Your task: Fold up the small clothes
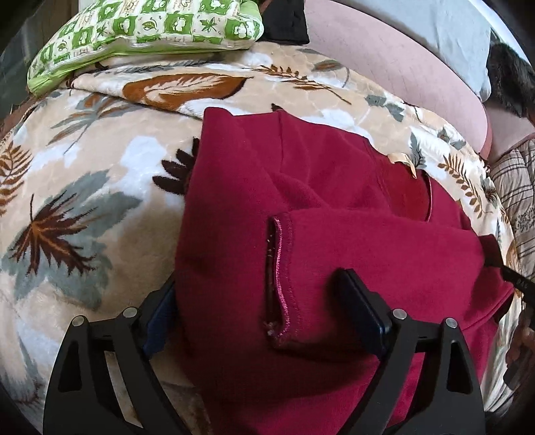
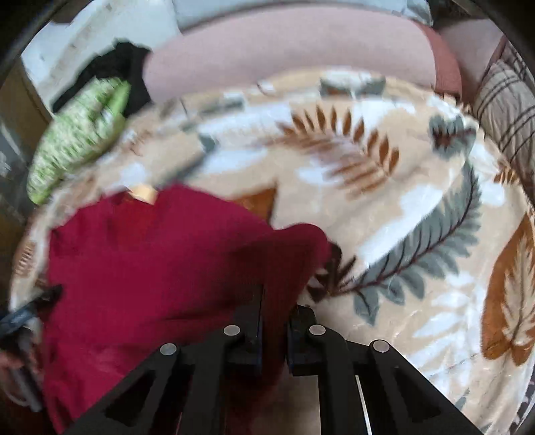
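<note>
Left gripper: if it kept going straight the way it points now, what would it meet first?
Most likely the red garment: the left gripper stands open right over it, the sleeve cuff lying between the fingers. How near is unclear.

Spread across the bed, a beige plush blanket [image 1: 100, 174] printed with grey, brown and white leaves. At its far left corner, resting on it, a green-and-cream checked pillow [image 1: 147, 30]. Just behind that, something black [image 1: 287, 23]. Along the far edge, a pink bolster [image 1: 394, 67]. At right, a brown plaid quilt [image 1: 515, 187].
</note>
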The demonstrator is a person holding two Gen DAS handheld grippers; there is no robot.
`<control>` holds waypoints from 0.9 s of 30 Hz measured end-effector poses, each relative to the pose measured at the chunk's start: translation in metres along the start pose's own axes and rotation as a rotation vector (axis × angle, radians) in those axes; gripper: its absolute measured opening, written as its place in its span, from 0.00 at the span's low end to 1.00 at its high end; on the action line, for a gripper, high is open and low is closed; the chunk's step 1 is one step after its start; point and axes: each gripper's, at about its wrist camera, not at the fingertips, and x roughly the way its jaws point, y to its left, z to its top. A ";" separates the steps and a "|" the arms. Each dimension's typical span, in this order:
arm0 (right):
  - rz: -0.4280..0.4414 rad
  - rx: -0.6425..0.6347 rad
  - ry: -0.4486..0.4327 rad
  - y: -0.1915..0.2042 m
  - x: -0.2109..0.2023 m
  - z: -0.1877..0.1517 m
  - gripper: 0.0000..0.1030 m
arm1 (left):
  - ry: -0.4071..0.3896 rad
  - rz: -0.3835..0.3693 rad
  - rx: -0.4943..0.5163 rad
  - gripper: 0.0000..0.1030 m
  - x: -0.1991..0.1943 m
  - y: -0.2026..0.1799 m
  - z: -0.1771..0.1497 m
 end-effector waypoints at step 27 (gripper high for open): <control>-0.017 0.057 -0.078 0.021 -0.100 -0.058 0.26 | -0.134 0.009 0.126 0.88 -0.093 -0.038 -0.026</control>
